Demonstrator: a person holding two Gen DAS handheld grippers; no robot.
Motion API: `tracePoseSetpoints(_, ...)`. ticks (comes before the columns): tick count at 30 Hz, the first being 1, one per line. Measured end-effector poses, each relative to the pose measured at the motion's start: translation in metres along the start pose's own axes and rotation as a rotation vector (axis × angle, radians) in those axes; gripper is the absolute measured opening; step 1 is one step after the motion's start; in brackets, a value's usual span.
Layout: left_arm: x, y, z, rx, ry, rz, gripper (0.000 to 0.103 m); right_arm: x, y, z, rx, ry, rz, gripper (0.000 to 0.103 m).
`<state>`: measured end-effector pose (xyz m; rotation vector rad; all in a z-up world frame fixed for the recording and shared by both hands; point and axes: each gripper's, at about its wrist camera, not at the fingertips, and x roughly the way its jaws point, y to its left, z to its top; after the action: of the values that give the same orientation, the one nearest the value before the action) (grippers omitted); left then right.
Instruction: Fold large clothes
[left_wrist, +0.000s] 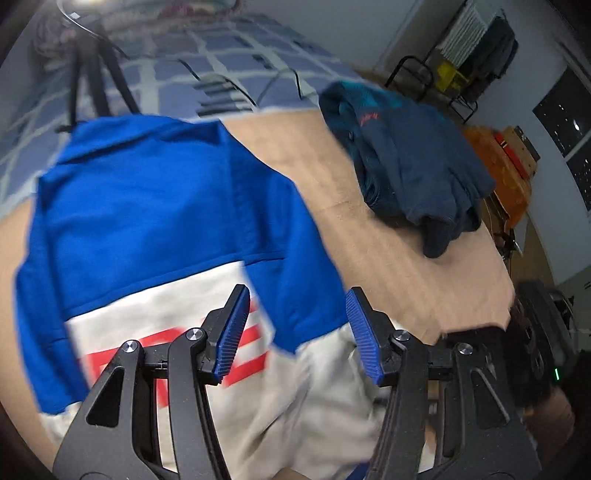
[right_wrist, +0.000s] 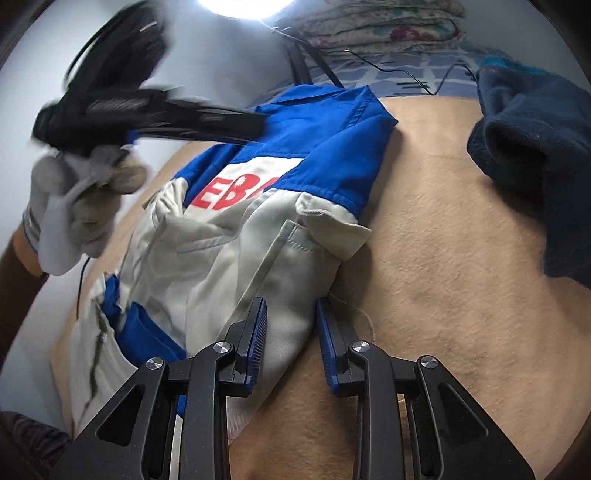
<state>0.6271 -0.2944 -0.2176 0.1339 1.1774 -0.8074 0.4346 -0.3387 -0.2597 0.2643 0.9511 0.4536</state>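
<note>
White sleeve (right_wrist: 295, 295) sits pinched in my right claw (right_wrist: 291, 332), lower centre, ready to fold inward. My left claw (left_wrist: 295, 332) hangs half open, empty, over the jacket (left_wrist: 147, 203).

Two garments: one blue-and-white jacket (right_wrist: 258, 206), one dark navy sweater (right_wrist: 532, 155).

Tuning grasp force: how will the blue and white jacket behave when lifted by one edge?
The blue and white fabric jacket looks floppy: it creases and drapes flat on the tan blanket. Probably light. The part held in the right gripper will likely sag and drag the rest.
</note>
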Motion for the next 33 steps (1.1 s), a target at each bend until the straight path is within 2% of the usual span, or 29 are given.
tracePoseSetpoints(5, 0.028, 0.002, 0.01, -0.062, 0.022, -0.03, 0.055, -0.001, 0.001, -0.004, -0.008, -0.007, 0.003, 0.026)
tracePoseSetpoints(6, 0.03, 0.0, 0.009, -0.058, 0.016, -0.043, 0.038, 0.0, 0.002, -0.006, -0.016, -0.007, -0.001, 0.026)
tracePoseSetpoints(8, 0.034, -0.003, 0.008, -0.038, 0.012, -0.025, 0.013, -0.001, 0.006, -0.008, -0.035, -0.009, -0.006, 0.026)
tracePoseSetpoints(10, 0.029, -0.006, 0.004, -0.001, -0.016, -0.006, 0.007, -0.002, 0.007, -0.009, -0.041, -0.012, -0.004, 0.026)
tracePoseSetpoints(13, 0.013, -0.003, -0.003, 0.008, -0.063, 0.013, 0.005, -0.008, 0.008, -0.007, -0.044, -0.029, 0.005, 0.026)
tracePoseSetpoints(16, -0.008, -0.001, -0.012, 0.035, -0.108, 0.054, 0.005, -0.029, 0.007, -0.006, -0.063, -0.097, 0.022, 0.026)
tracePoseSetpoints(20, -0.033, 0.011, -0.026, 0.025, -0.148, 0.069, 0.005, -0.045, -0.007, 0.006, -0.045, -0.159, 0.038, 0.026)
tracePoseSetpoints(23, -0.047, 0.021, -0.037, 0.02, -0.158, 0.082, 0.005, -0.044, -0.011, 0.023, -0.027, -0.195, 0.071, 0.026)
tracePoseSetpoints(26, -0.053, 0.027, -0.044, 0.014, -0.16, 0.087, 0.005, -0.038, -0.009, 0.04, -0.027, -0.23, 0.101, 0.037)
tracePoseSetpoints(29, -0.056, 0.027, -0.046, 0.024, -0.166, 0.093, 0.005, -0.025, -0.014, 0.056, 0.05, -0.25, 0.171, 0.037)
tracePoseSetpoints(31, -0.058, 0.027, -0.047, 0.024, -0.172, 0.091, 0.005, -0.009, -0.018, 0.066, 0.083, -0.227, 0.189, 0.033)
tracePoseSetpoints(33, -0.059, 0.029, -0.047, 0.021, -0.173, 0.087, 0.005, 0.001, -0.017, 0.07, 0.09, -0.196, 0.222, 0.014)
